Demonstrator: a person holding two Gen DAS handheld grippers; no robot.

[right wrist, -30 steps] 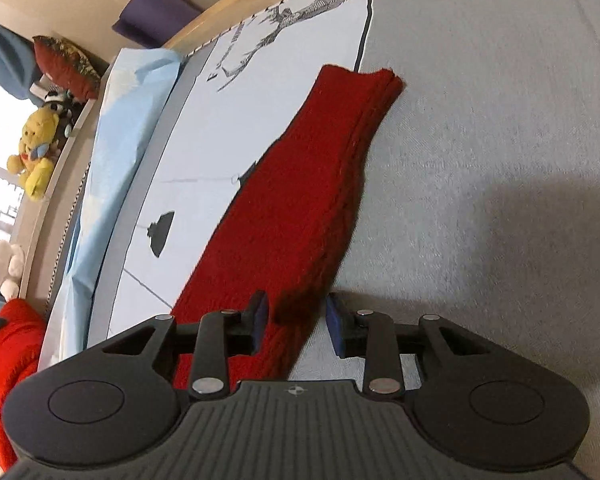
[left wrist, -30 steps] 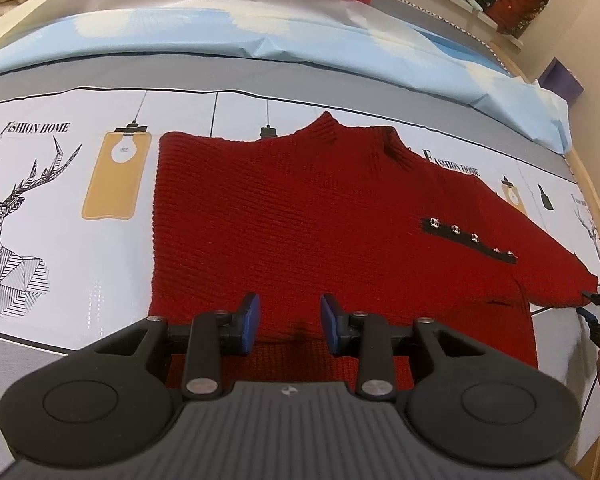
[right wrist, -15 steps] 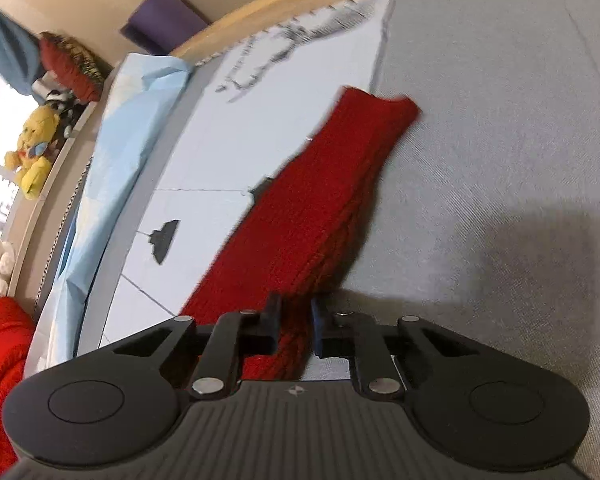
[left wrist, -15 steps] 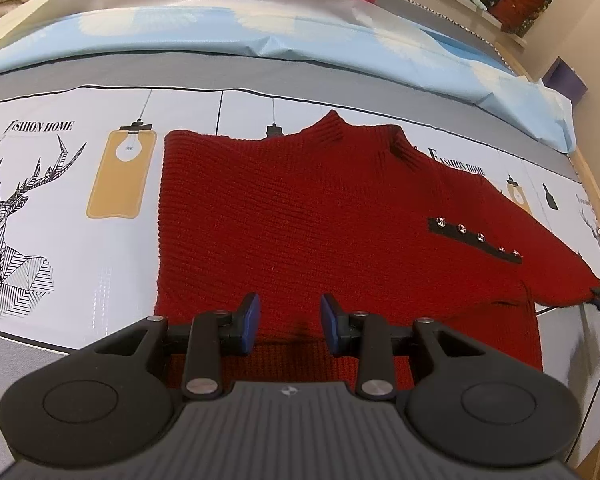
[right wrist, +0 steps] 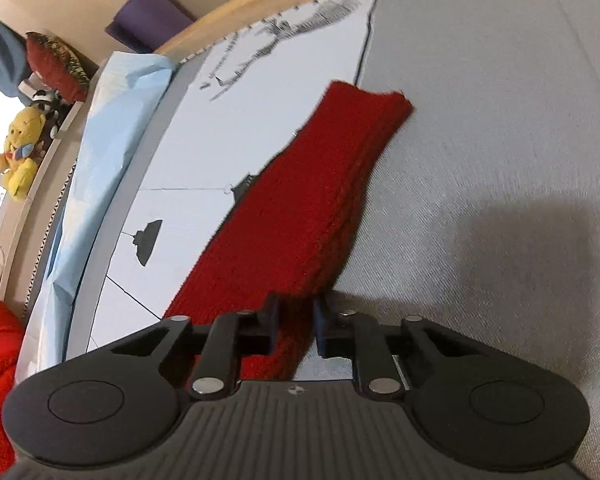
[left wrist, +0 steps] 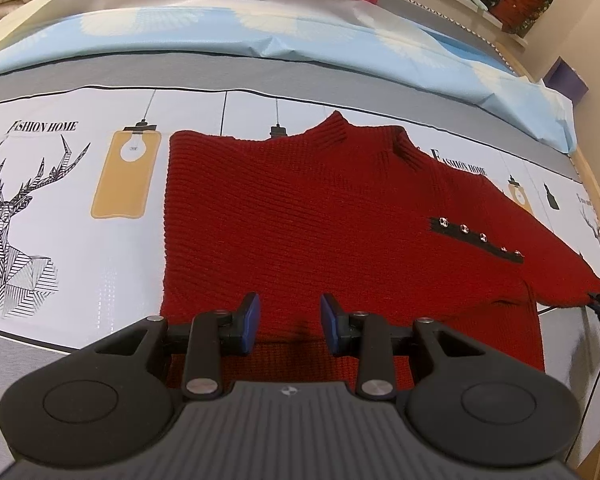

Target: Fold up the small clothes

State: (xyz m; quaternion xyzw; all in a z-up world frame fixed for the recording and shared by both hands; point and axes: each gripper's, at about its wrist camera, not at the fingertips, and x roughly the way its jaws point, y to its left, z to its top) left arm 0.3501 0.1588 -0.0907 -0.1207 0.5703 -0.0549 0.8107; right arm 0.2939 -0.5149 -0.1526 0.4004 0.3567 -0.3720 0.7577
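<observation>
My right gripper [right wrist: 295, 320] has just closed, pinching the red sweater's [left wrist: 340, 220] sleeve [right wrist: 320, 208] — my left gripper [left wrist: 288, 322] hangs part-open over the hem, gripping nothing.

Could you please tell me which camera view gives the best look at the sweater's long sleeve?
The right wrist view: the sleeve runs up its middle, cuff to the right gripper shut on it. The left wrist view shows the sweater body, and the sleeve only tapering off at its right edge.
</observation>
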